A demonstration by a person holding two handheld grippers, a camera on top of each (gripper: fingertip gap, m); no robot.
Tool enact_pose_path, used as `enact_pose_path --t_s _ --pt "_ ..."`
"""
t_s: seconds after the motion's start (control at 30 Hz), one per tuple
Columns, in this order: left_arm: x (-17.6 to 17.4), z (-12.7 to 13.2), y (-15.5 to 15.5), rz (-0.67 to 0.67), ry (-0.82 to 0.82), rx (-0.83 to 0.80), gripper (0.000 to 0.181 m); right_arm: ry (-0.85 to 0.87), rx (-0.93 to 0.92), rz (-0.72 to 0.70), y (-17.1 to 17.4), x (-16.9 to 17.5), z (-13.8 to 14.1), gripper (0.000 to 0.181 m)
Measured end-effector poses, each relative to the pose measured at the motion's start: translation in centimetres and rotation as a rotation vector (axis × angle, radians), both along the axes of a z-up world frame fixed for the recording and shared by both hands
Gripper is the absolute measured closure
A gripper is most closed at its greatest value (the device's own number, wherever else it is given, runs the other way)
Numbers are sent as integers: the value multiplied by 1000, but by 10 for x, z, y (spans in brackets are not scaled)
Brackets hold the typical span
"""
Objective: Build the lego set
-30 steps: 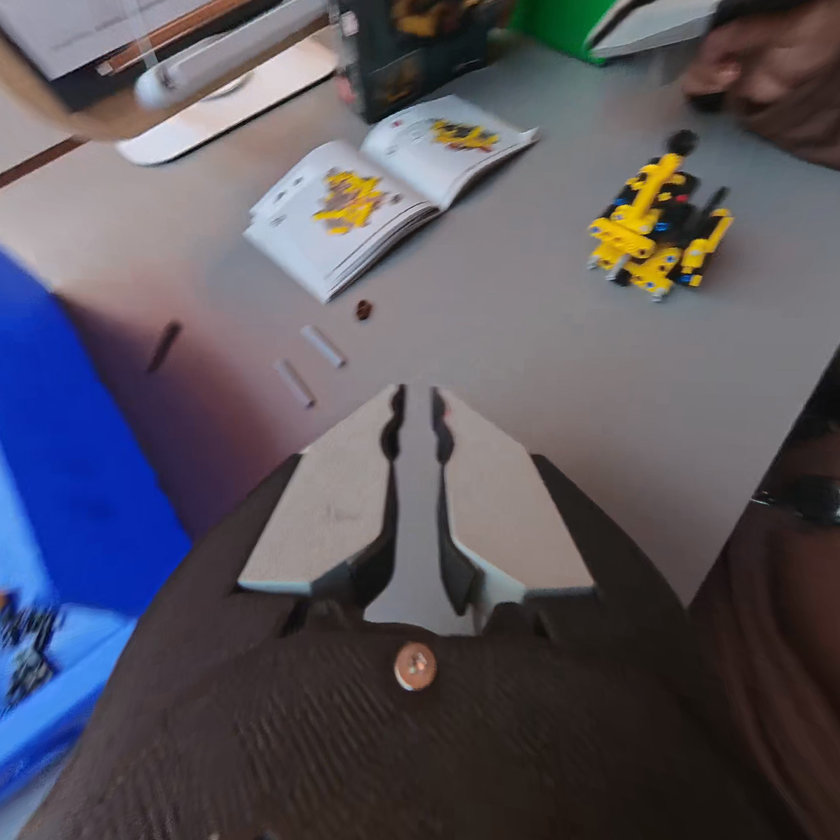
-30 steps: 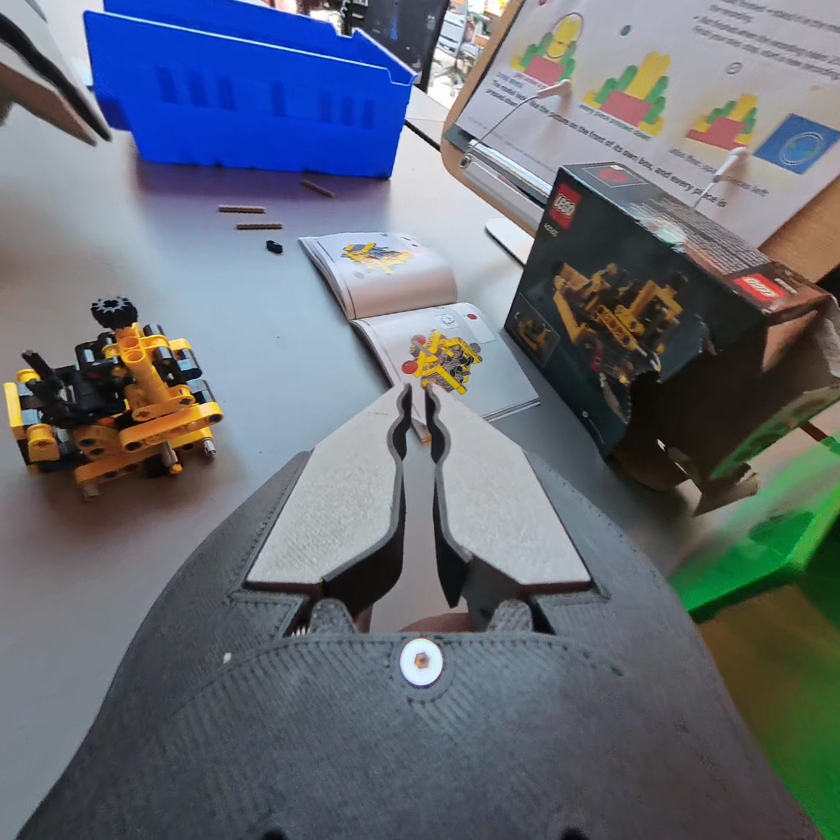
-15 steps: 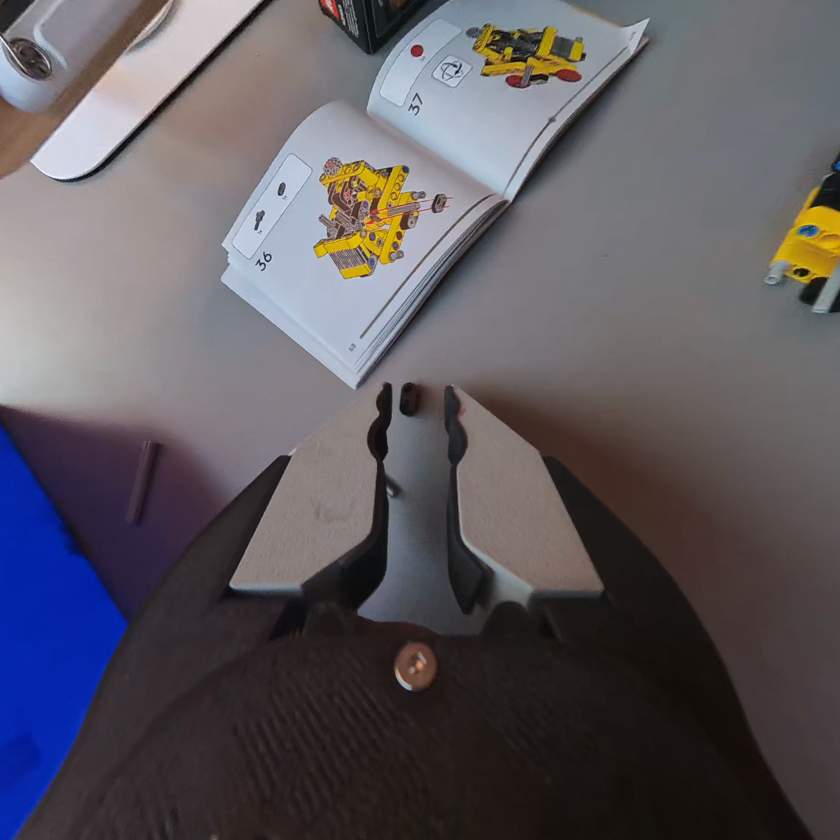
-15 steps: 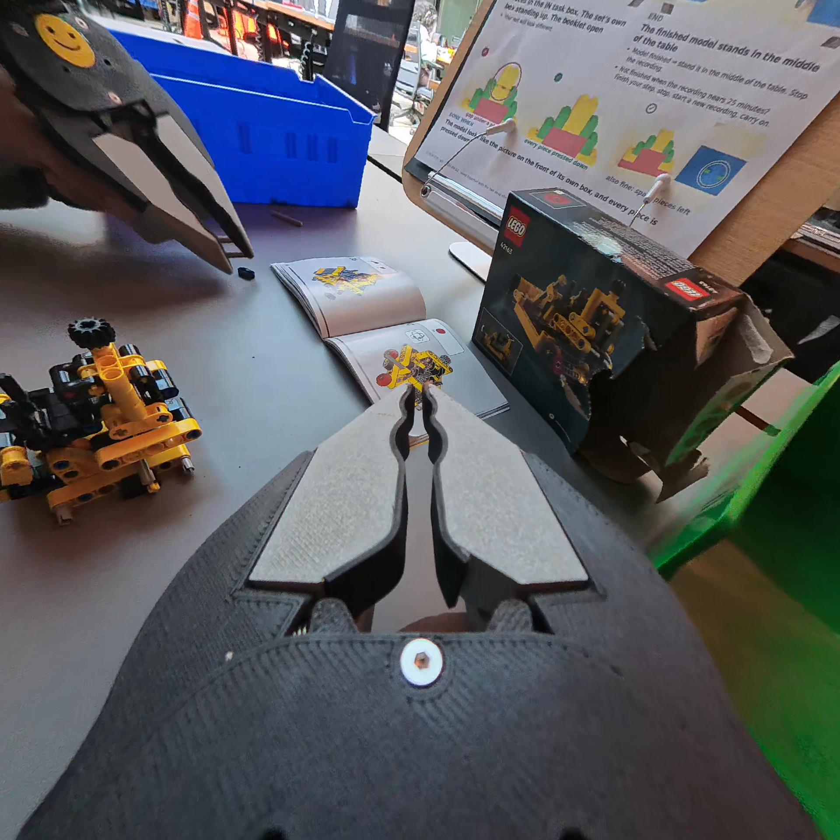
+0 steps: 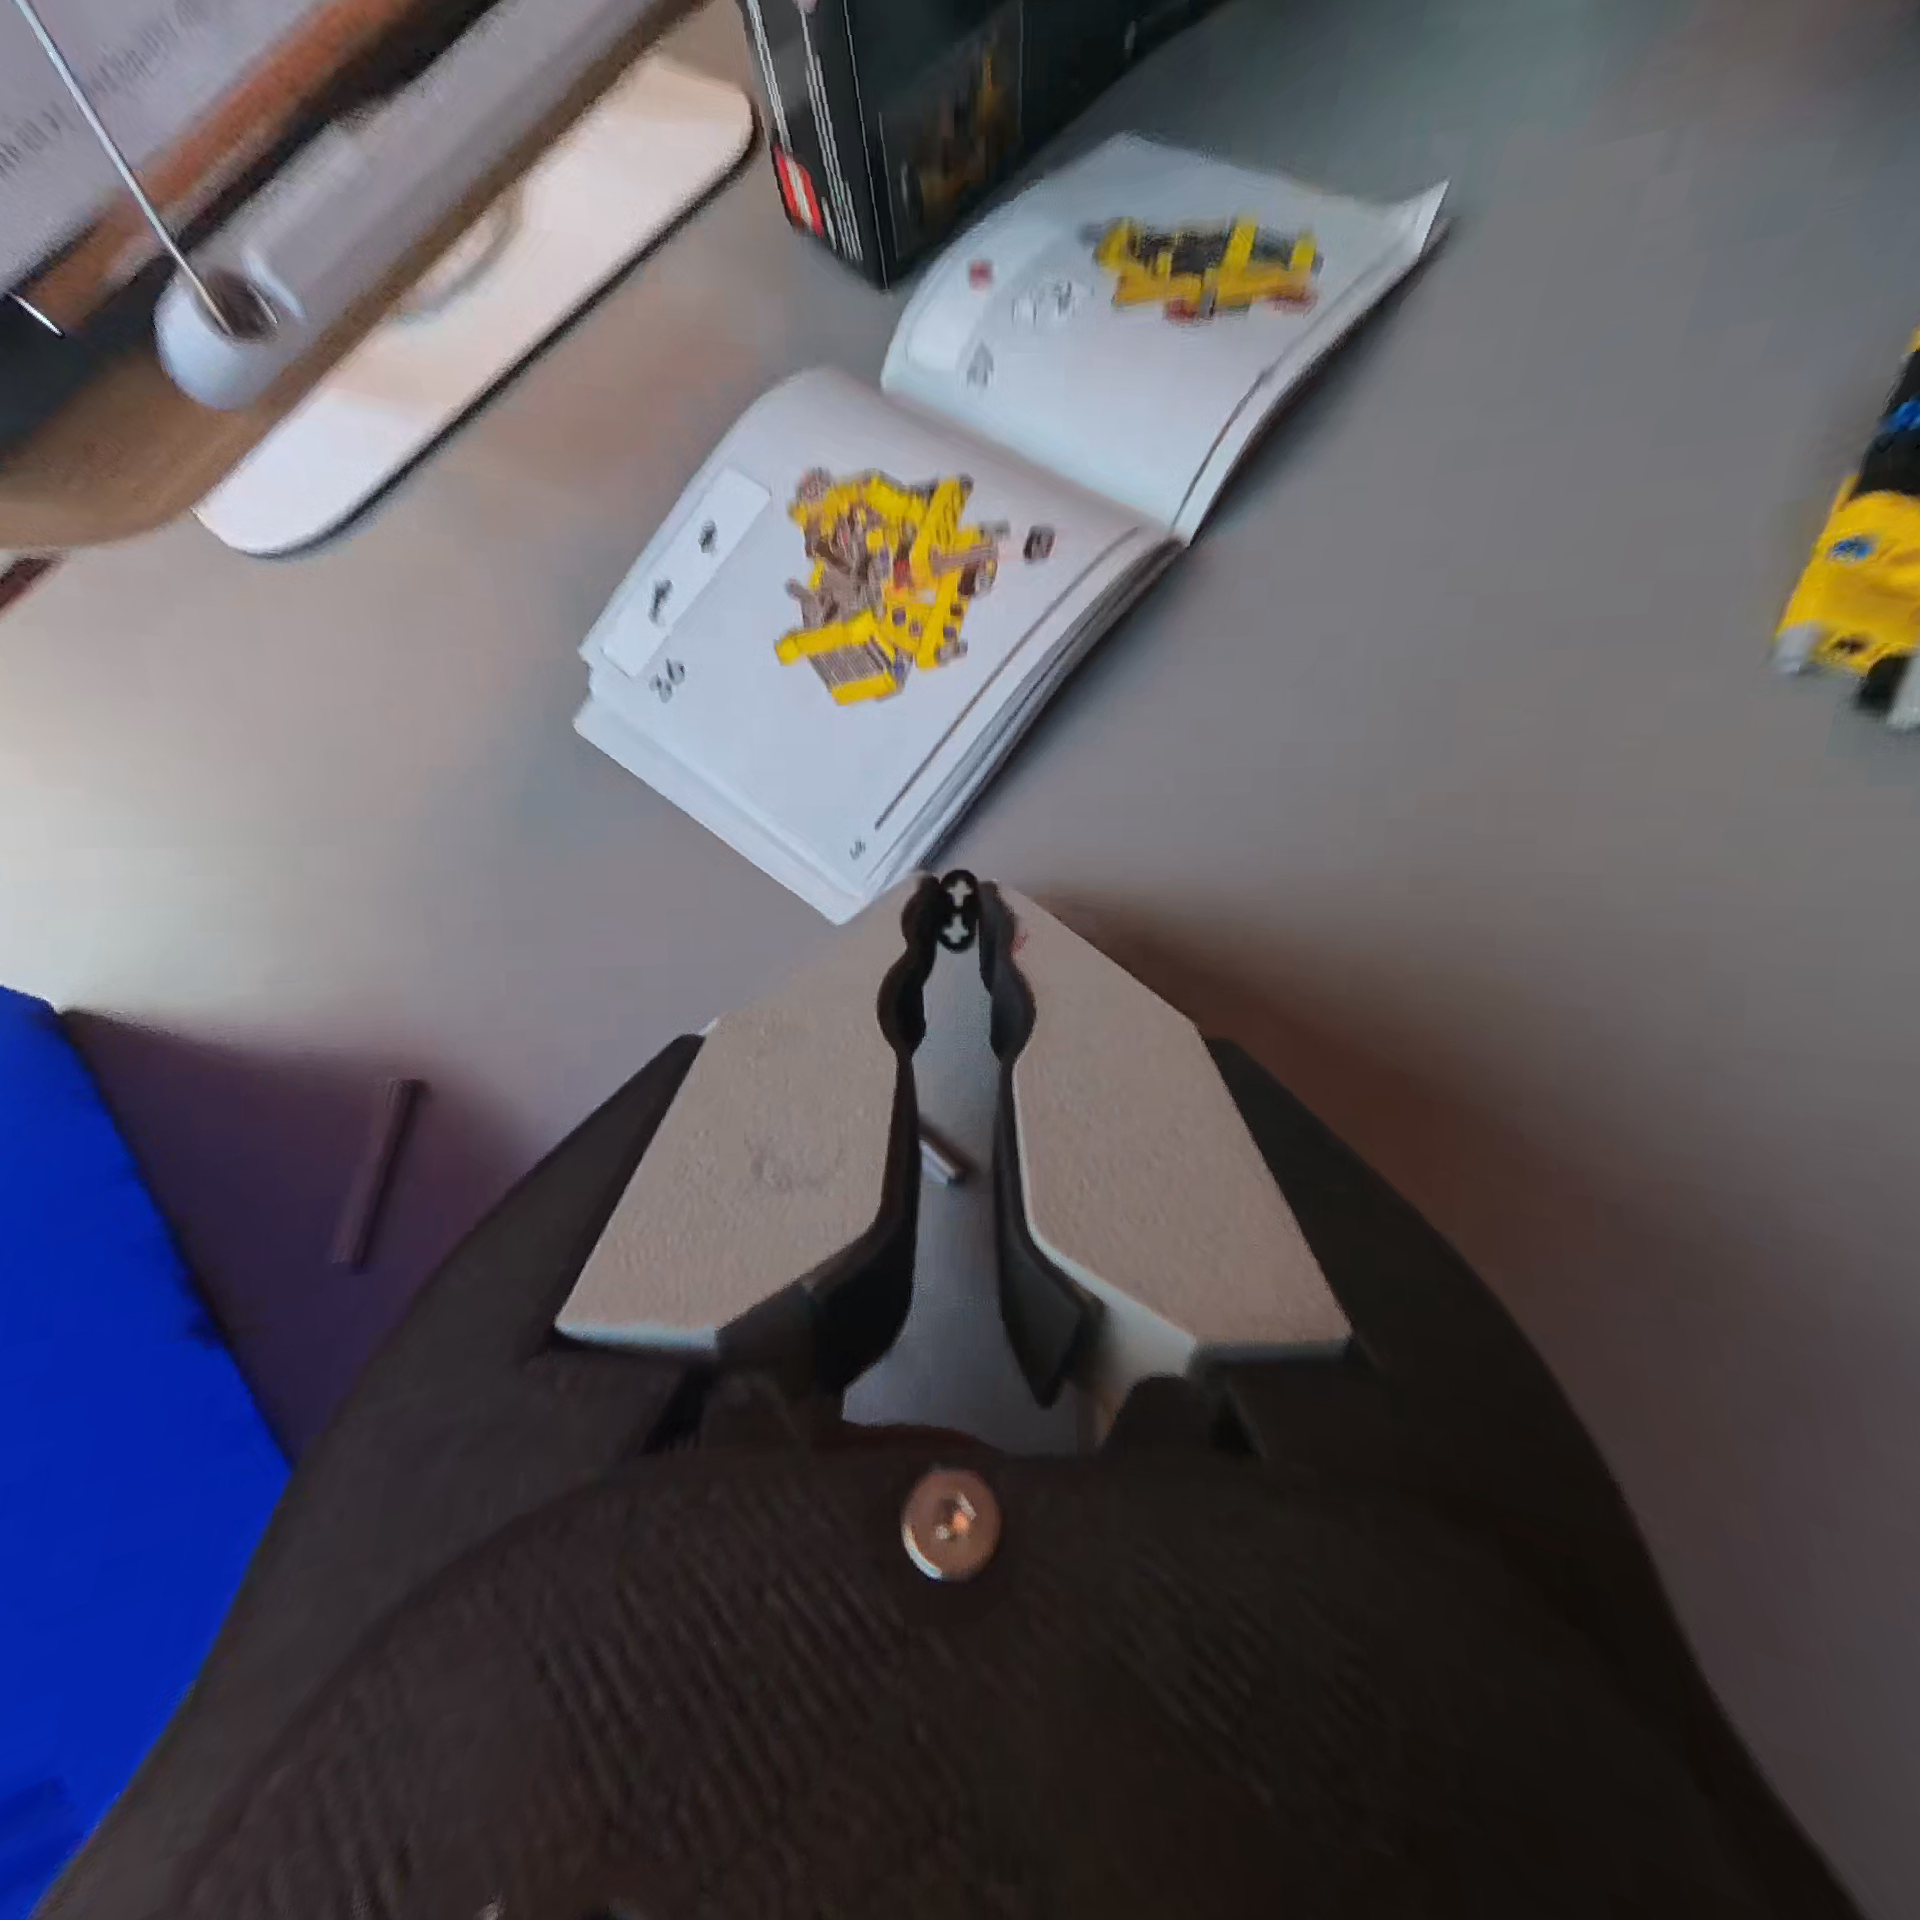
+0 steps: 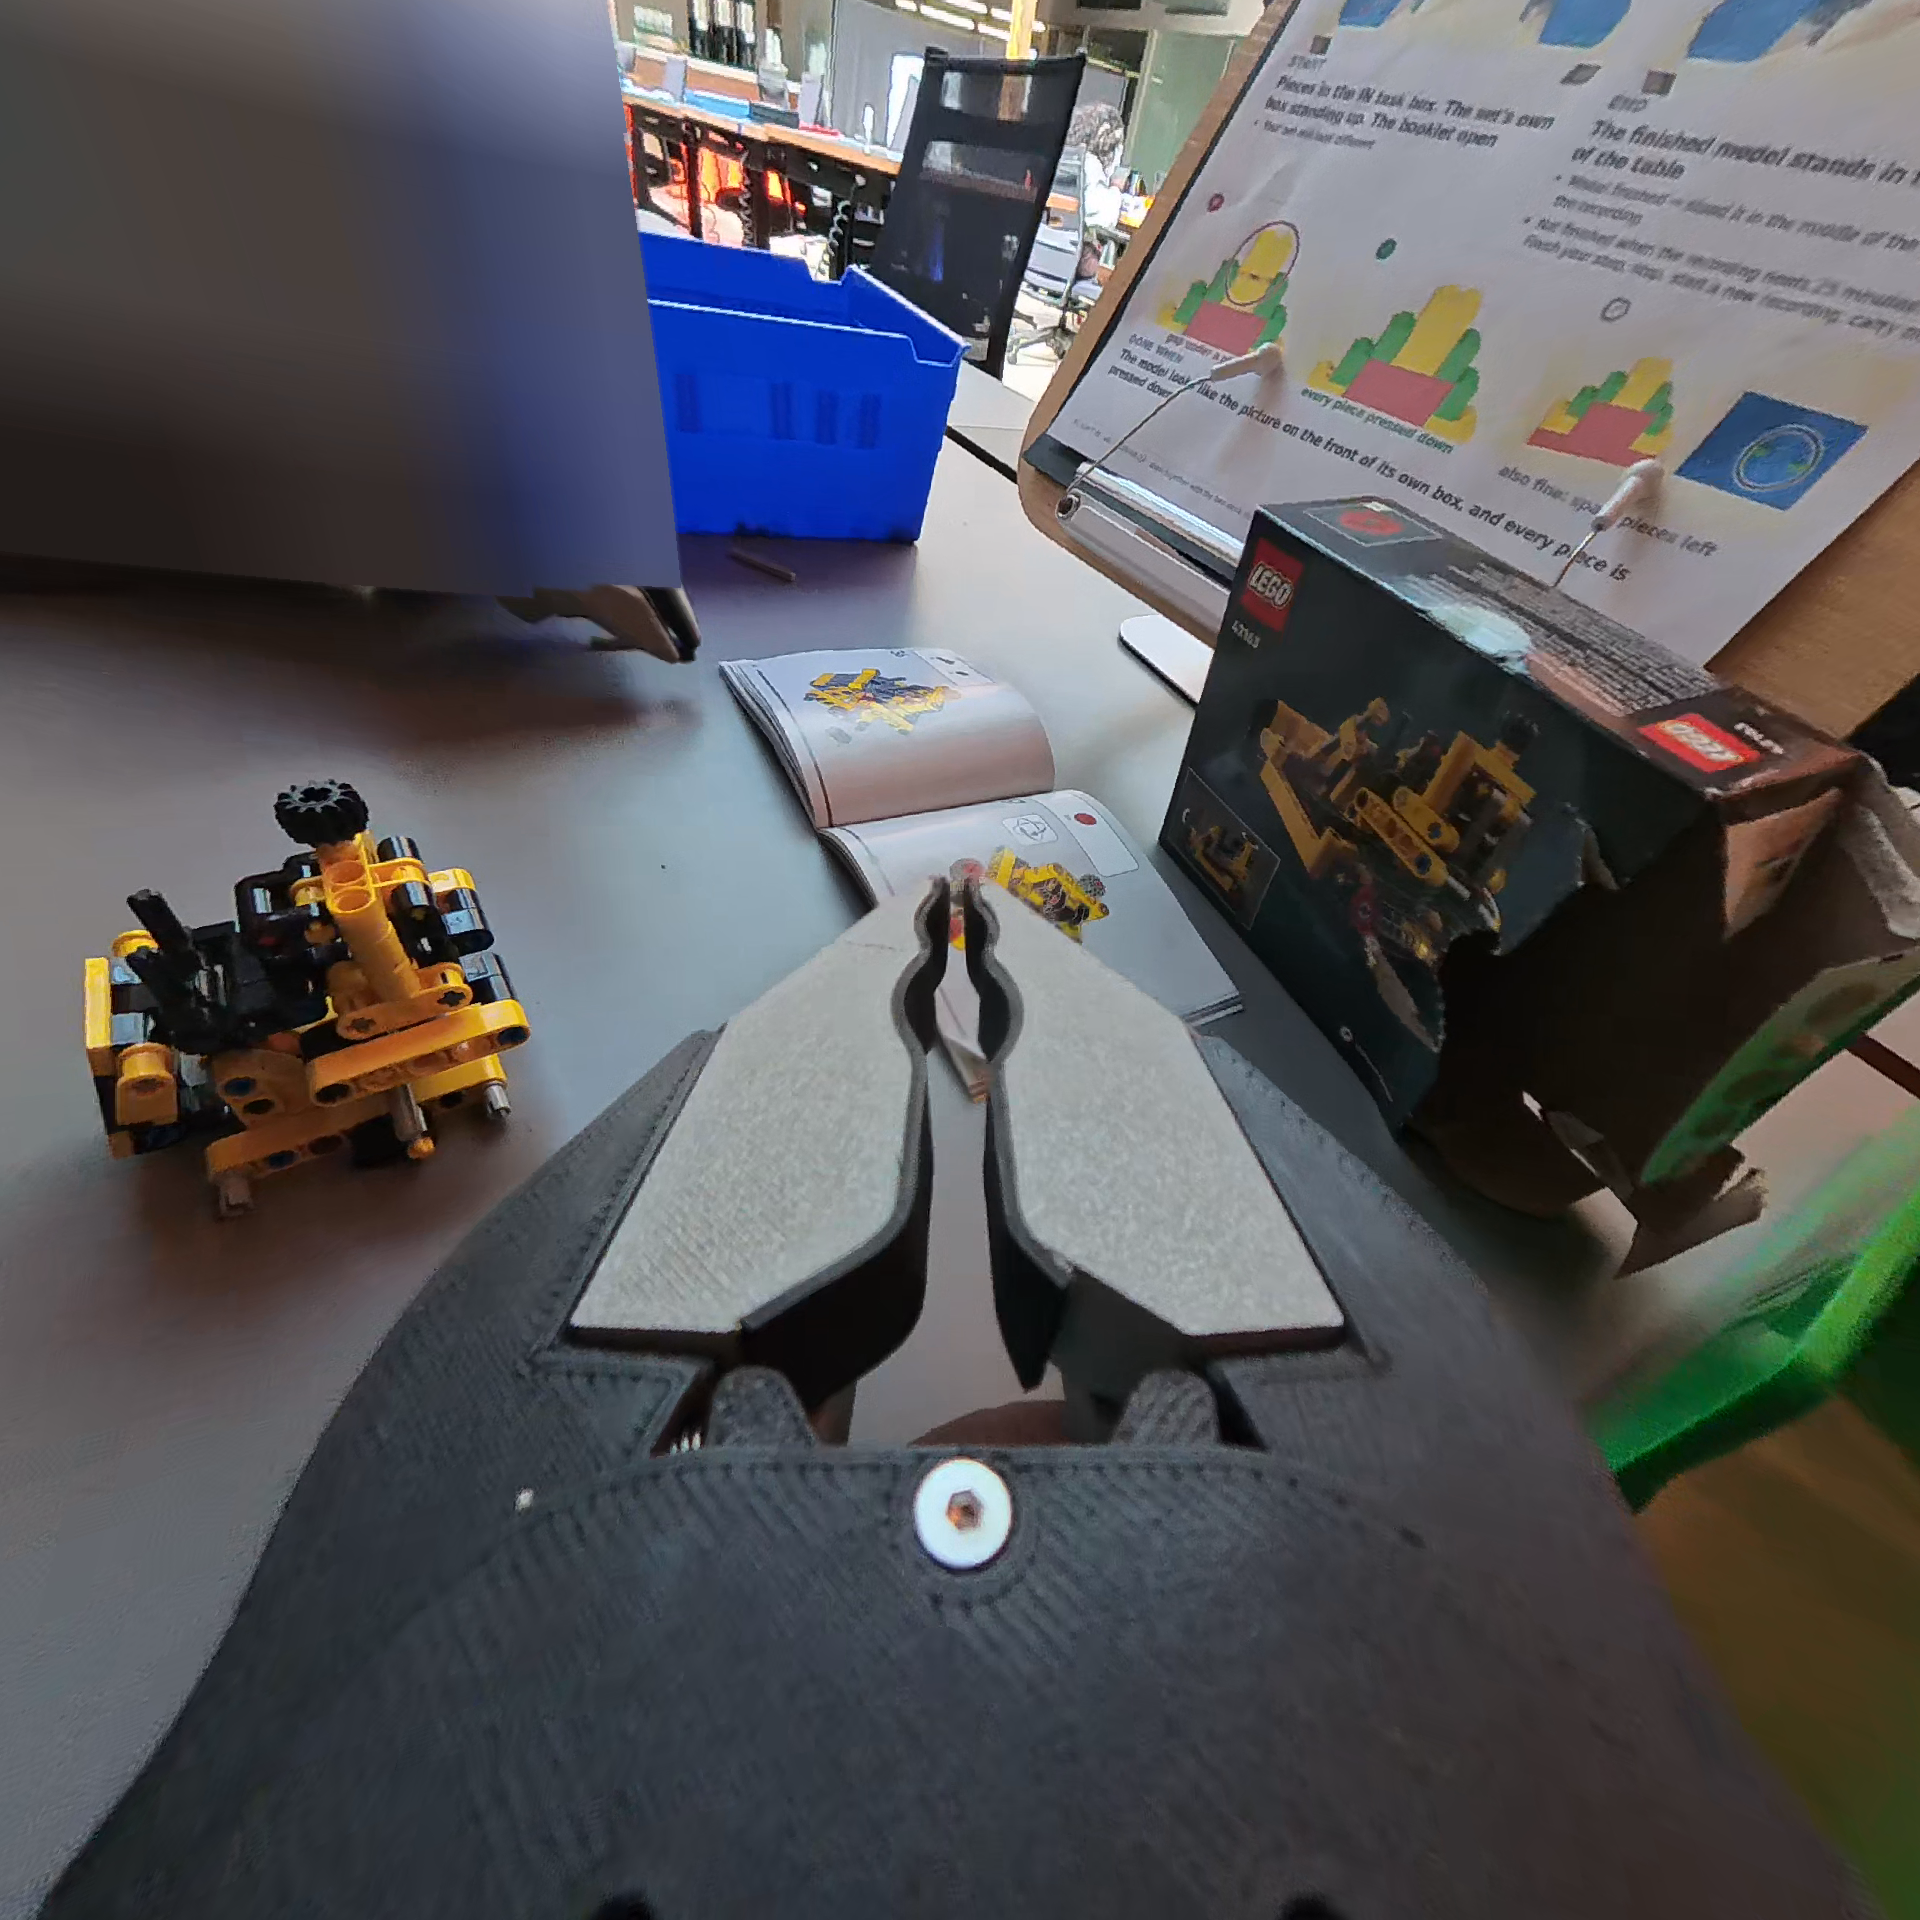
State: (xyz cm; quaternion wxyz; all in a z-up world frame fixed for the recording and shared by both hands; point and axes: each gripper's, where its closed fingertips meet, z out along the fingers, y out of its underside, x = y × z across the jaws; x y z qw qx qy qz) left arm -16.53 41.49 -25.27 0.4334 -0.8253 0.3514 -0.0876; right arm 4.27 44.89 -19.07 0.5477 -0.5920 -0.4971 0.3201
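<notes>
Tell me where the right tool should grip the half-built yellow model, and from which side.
Grip the yellow model across its low yellow beam frame, coming down from above with the right tool. The frame's long flat sides look parallel, whereas the upright post topped by the black gear is thin and would probably lever loose.

Open-plan office or lab: rows of long workbenches (image 6: 790,145), mesh office chair (image 6: 977,197), grey desk (image 6: 644,831) in front.

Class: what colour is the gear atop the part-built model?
Black gear, clearest in the right wrist view.

Box (image 6: 1455,862) behind booklet (image 6: 935,758), apparently touching.
</notes>
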Motion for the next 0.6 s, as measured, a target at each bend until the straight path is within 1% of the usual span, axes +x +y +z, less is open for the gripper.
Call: enact_pose_path --t_s 0.07,0.1,0.13,0.17,0.27,0.33,0.37,0.43,0.47,0.53,0.6 --pt "12 21 -3 -43 -114 40 177 11 23 -9 5 -3 2 181" --pt "17 29 -6 -62 -142 68 177 12 26 -15 7 -3 2 181" --pt "20 34 -8 -82 -135 105 177 15 29 -22 9 -4 3 181" --pt "23 35 -11 -105 -105 131 177 22 37 -30 11 -3 4 181" --pt "35 21 -22 -163 -39 90 177 36 78 -57 15 -1 7 181" --pt "45 20 -29 -198 -71 68 177 31 96 -67 17 -1 7 181" --pt "51 22 -33 -221 -114 50 177 28 104 -70 17 -1 7 181" --pt "60 32 -38 -245 -257 2 177 17 119 -71 16 -2 6 181" --pt "64 40 -40 -251 -367 -43 177 11 128 -73 16 -2 6 181" --pt "70 63 -46 -289 -658 -155 177 -2 145 -76 16 -3 5 181" --pt "71 94 -53 -359 -1003 -280 177 -14 161 -78 15 -4 4 181"
